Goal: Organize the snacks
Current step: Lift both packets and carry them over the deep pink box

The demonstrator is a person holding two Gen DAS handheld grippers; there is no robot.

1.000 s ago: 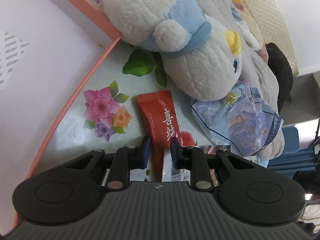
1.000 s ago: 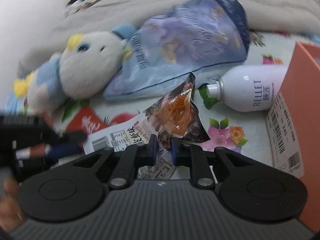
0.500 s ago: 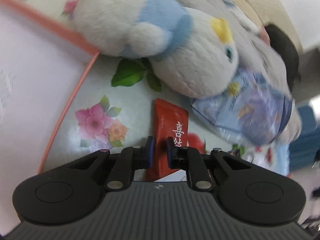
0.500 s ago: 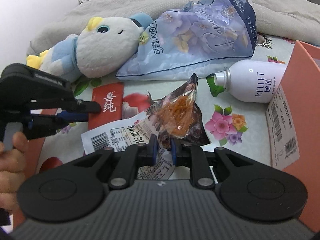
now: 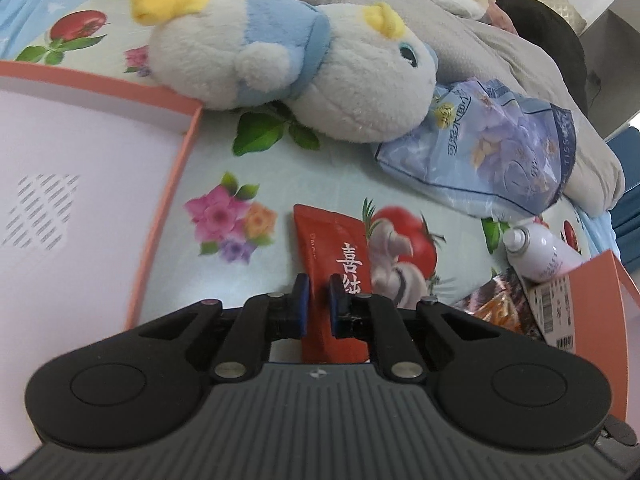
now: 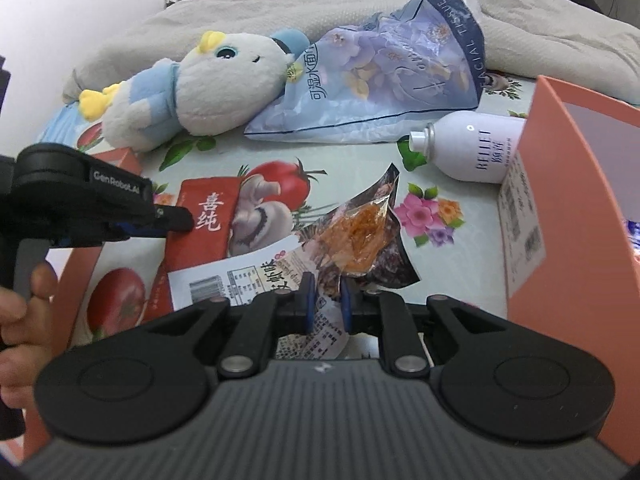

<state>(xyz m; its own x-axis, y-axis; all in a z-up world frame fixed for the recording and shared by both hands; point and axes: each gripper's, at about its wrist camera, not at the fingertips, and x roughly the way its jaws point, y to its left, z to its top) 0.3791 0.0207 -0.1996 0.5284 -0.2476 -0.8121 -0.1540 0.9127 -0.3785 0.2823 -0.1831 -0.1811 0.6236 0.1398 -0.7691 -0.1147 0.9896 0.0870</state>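
Note:
A red snack packet (image 5: 332, 240) with white characters lies on the flowered sheet, its near end between the pads of my left gripper (image 5: 318, 284). Those jaws are closing and pinch the packet. The right wrist view shows that same left gripper (image 6: 176, 220) gripping the red packet (image 6: 204, 216) at its left edge. My right gripper (image 6: 325, 284) is shut on a clear snack bag (image 6: 356, 236) with orange contents and a white printed label. The bag's far end rests on the sheet. An orange box (image 6: 560, 200) stands open at the right.
A white and blue plush toy (image 5: 320, 80) lies behind the packets, beside a blue tissue pack (image 5: 500, 152) and a white bottle (image 6: 476, 152). An orange-rimmed tray (image 5: 168, 200) sits at the left. A person's hand (image 6: 20, 312) holds the left gripper. Grey bedding lies behind.
The left gripper's jaws narrowed onto the red packet, and its view rolled and lifted. The right gripper shifted while keeping the clear snack bag in its jaws.

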